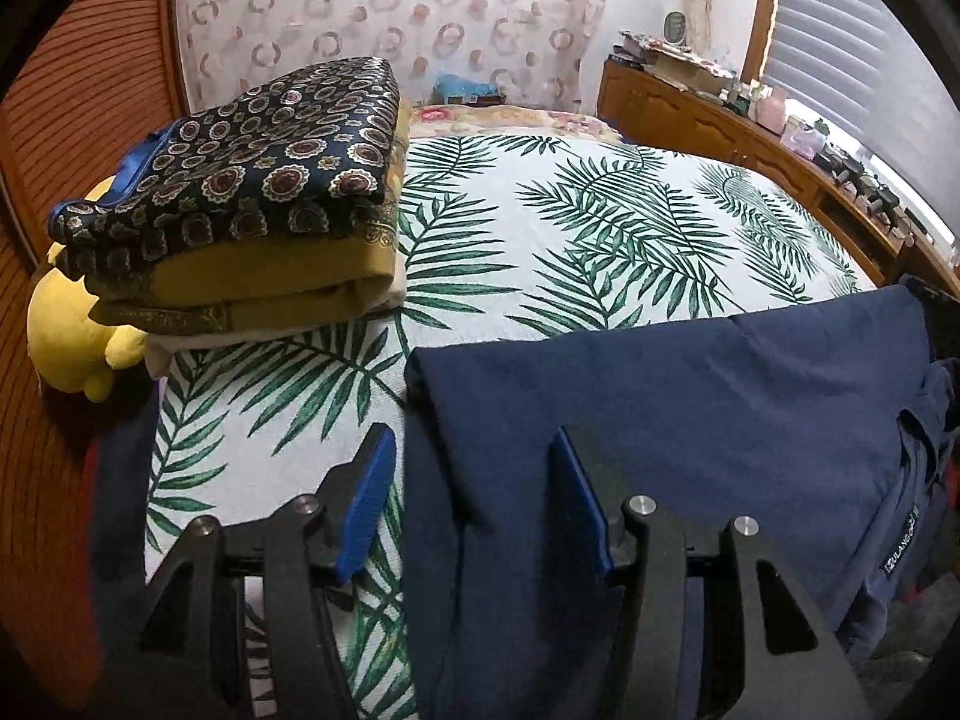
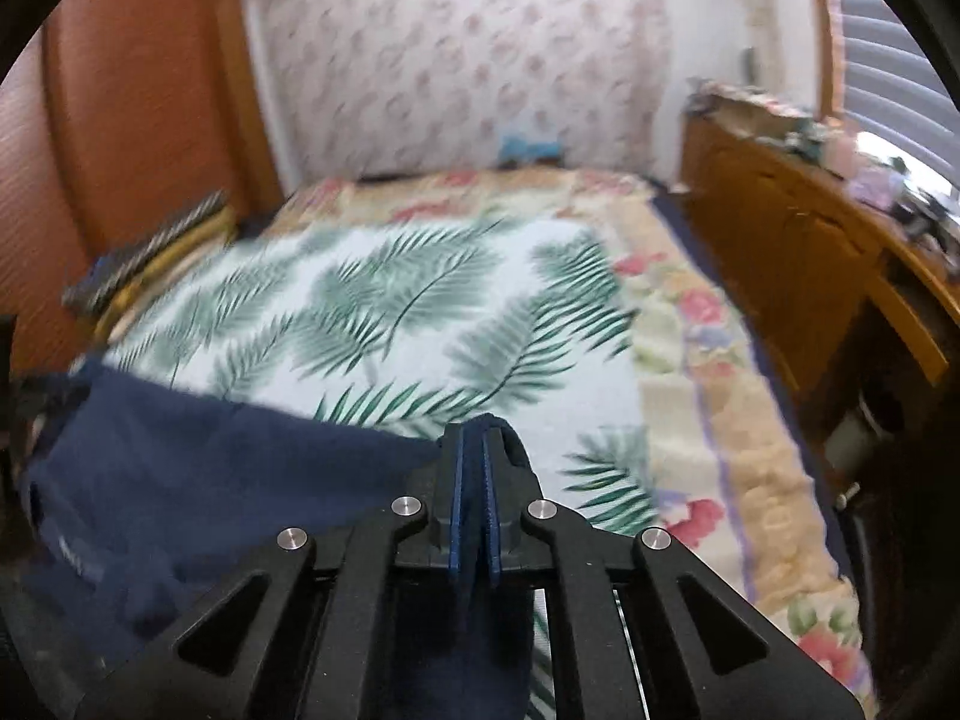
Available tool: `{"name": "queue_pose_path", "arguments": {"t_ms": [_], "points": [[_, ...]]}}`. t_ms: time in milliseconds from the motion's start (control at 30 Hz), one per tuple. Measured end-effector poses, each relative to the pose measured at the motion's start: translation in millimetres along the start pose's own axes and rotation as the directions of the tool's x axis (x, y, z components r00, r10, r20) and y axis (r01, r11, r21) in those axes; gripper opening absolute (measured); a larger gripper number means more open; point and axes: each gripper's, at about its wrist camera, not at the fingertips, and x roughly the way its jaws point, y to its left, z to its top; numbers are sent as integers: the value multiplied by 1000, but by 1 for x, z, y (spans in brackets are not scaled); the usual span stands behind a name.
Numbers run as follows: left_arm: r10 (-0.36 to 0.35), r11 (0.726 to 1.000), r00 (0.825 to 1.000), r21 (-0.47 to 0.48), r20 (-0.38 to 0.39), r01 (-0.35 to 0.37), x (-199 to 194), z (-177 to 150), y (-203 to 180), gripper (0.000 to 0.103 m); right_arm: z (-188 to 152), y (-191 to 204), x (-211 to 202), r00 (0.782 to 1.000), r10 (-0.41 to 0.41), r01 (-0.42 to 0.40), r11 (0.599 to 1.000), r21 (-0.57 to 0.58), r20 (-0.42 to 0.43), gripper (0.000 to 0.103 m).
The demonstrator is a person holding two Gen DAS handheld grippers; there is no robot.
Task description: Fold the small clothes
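Left gripper point(image 1: 474, 480) had its fingers point(image 1: 366, 504) about half open, gripping nothing. The navy garment point(image 1: 690, 420) lay between and under them; its left folded edge ran up the gap between the two fingers, closer to the left one. The blue pads did not press the cloth.

Right gripper point(image 2: 476, 468) had its fingers point(image 2: 459, 498) closed tight on a bunched edge of the same navy garment point(image 2: 210, 468). A little tuft of cloth poked out past the tips, and the rest trailed away to the left of the fingers and down below them. This view was blurred.

The garment was spread flat on the bed over the palm-leaf sheet point(image 1: 570, 240), mostly to the right of the left fingers. A small white label point(image 1: 900, 546) sat on it far right of those fingers.

Ahead and left of the left fingers sat a stack of folded clothes point(image 1: 240, 210): dark patterned piece on top, mustard one below, a pale layer at the bottom. A yellow plush toy point(image 1: 72, 330) touched the stack's left side. The floral blanket point(image 2: 720, 390) showed beyond the sheet, to the right of the right fingers. A wooden cabinet point(image 1: 720, 126) with clutter on top stood far ahead right.
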Motion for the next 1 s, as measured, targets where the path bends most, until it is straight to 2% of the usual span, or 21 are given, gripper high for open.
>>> {"name": "queue_pose_path", "arguments": {"t_ms": [133, 267, 367, 433, 467, 600, 867, 1000], "points": [[-2, 1000, 1000, -1, 1, 2, 1, 1, 0, 54, 0, 0, 8, 999, -8, 7, 1000, -15, -50, 3], [-1, 1000, 1000, 0, 0, 1, 1, 1, 0, 54, 1, 5, 7, 999, -5, 4, 999, -37, -51, 3], [-1, 1000, 1000, 0, 1, 1, 1, 1, 0, 54, 2, 10, 7, 999, -17, 14, 998, -67, -50, 9], [-2, 1000, 1000, -1, 1, 2, 1, 1, 0, 54, 2, 12, 9, 998, -26, 22, 996, -81, -52, 20], [-1, 1000, 1000, 0, 1, 1, 1, 1, 0, 54, 1, 12, 11, 998, -27, 22, 996, -85, -56, 33], [-1, 1000, 1000, 0, 1, 1, 1, 1, 0, 55, 0, 13, 20, 996, -19, 11, 996, -89, -88, 52], [-2, 1000, 1000, 1, -2, 2, 2, 1, -1, 55, -17, 11, 45, 984, -31, 15, 996, -94, -173, 57], [-13, 1000, 1000, -13, -27, 13, 2, 5, 3, 55, -22, 9, 46, 986, -26, 10, 995, -96, -162, 59]]}}
